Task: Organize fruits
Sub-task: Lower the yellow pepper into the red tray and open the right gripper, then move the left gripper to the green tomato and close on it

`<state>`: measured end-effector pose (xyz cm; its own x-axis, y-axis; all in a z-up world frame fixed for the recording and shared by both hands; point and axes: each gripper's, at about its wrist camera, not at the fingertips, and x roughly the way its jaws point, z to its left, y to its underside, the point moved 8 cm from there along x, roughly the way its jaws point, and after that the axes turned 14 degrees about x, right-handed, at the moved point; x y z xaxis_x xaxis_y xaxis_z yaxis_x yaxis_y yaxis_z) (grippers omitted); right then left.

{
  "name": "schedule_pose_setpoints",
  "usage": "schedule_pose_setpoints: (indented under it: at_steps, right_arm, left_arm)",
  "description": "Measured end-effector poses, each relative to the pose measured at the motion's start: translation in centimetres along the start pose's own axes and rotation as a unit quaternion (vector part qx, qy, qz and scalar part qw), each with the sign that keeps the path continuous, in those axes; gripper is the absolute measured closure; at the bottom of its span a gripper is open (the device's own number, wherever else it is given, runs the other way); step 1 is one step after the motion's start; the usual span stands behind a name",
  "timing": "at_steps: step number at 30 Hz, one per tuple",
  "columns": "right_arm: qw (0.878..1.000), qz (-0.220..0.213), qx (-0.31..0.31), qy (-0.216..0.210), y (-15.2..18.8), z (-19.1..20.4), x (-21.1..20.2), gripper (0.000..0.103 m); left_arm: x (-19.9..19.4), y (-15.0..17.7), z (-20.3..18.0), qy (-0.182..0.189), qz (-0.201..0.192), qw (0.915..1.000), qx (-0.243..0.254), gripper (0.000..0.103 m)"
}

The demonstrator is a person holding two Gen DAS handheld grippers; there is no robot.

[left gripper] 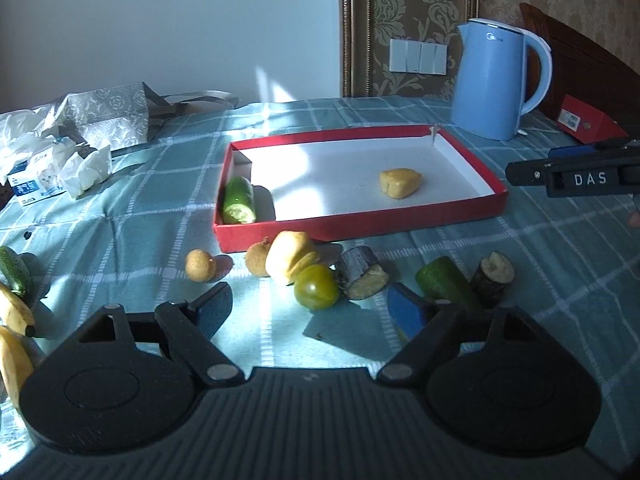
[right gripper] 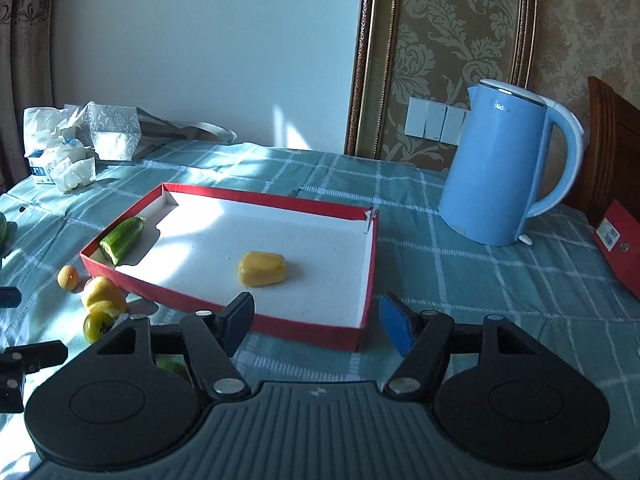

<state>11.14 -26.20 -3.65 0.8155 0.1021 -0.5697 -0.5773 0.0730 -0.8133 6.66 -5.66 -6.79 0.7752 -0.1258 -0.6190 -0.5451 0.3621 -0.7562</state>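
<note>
A red box point(left gripper: 360, 229) with a white floor lies on the checked cloth. In it are a cut cucumber piece point(left gripper: 239, 200) at the left end and a yellow chunk point(left gripper: 400, 183) to the right. In front of the box lie two small brown round fruits point(left gripper: 200, 266), a yellow pepper piece point(left gripper: 290, 256), a green tomato point(left gripper: 316, 286), two eggplant pieces point(left gripper: 362, 278) and a cucumber piece point(left gripper: 444, 282). My left gripper point(left gripper: 310, 314) stands open just short of the tomato, not touching it. My right gripper point(right gripper: 316, 322) is open and empty at the near wall of the box point(right gripper: 280, 200), facing the yellow chunk point(right gripper: 262, 268).
A blue kettle point(left gripper: 492, 80) stands behind the box on the right, beside a red packet point(left gripper: 588, 120). Tissues and a patterned bag point(left gripper: 108, 116) crowd the back left. Bananas point(left gripper: 16, 308) and a small cucumber point(left gripper: 14, 270) lie at the left edge.
</note>
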Motion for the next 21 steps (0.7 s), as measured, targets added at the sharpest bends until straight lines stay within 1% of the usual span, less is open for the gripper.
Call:
schedule_pose_setpoints:
  at_steps: [1, 4, 5, 8, 10, 11, 12, 13, 14, 15, 18, 21]
  right_arm:
    - [1.000, 0.001, -0.004, 0.009, 0.6, -0.5, -0.7, 0.034]
    - [0.999, 0.004, -0.008, 0.043, 2.9, -2.2, -2.7, 0.034]
    - [0.999, 0.006, -0.008, 0.053, 3.4, -2.6, -3.1, 0.034]
    - [0.997, 0.016, 0.005, 0.070, 4.7, -3.3, -3.7, 0.034]
    - [0.997, 0.020, 0.018, 0.076, 5.3, -3.6, -4.1, 0.034]
    - [0.996, 0.018, 0.018, 0.082, 5.5, -3.7, -4.4, 0.034]
    - [0.996, 0.018, 0.020, 0.085, 5.8, -3.8, -4.7, 0.034]
    - [0.996, 0.019, 0.023, 0.087, 5.9, -3.9, -4.8, 0.034]
    - [0.996, 0.019, 0.025, 0.089, 6.1, -4.0, -5.0, 0.034]
    - [0.995, 0.019, 0.026, 0.092, 6.2, -4.1, -5.1, 0.034]
    - [0.994, 0.020, 0.032, 0.098, 6.4, -4.4, -5.3, 0.034]
    - [0.994, 0.021, 0.038, 0.103, 6.5, -4.6, -5.3, 0.034]
  left_arm:
    - [0.3, -0.1, -1.2, 0.024, -0.001, 0.9997, 0.008, 0.020]
    - [1.2, -0.2, -3.6, 0.061, -0.001, 0.9977, 0.030, 0.021]
    - [1.5, -0.1, -4.5, 0.080, -0.002, 0.9959, 0.042, 0.021]
    - [2.2, 0.1, -5.6, 0.103, 0.001, 0.9925, 0.066, 0.026]
    - [2.9, 0.5, -6.0, 0.120, 0.006, 0.9893, 0.083, 0.027]
    - [3.1, 0.6, -6.2, 0.131, 0.008, 0.9873, 0.090, 0.029]
    - [3.3, 0.8, -6.4, 0.147, 0.012, 0.9838, 0.102, 0.030]
    - [3.4, 1.0, -6.5, 0.159, 0.011, 0.9805, 0.115, 0.032]
    - [3.4, 1.1, -6.5, 0.162, 0.008, 0.9793, 0.122, 0.035]
    - [3.5, 1.1, -6.4, 0.163, 0.007, 0.9786, 0.126, 0.036]
    - [3.8, 1.0, -5.9, 0.172, 0.001, 0.9762, 0.133, 0.035]
    - [4.1, 0.8, -6.0, 0.187, -0.003, 0.9711, 0.148, 0.034]
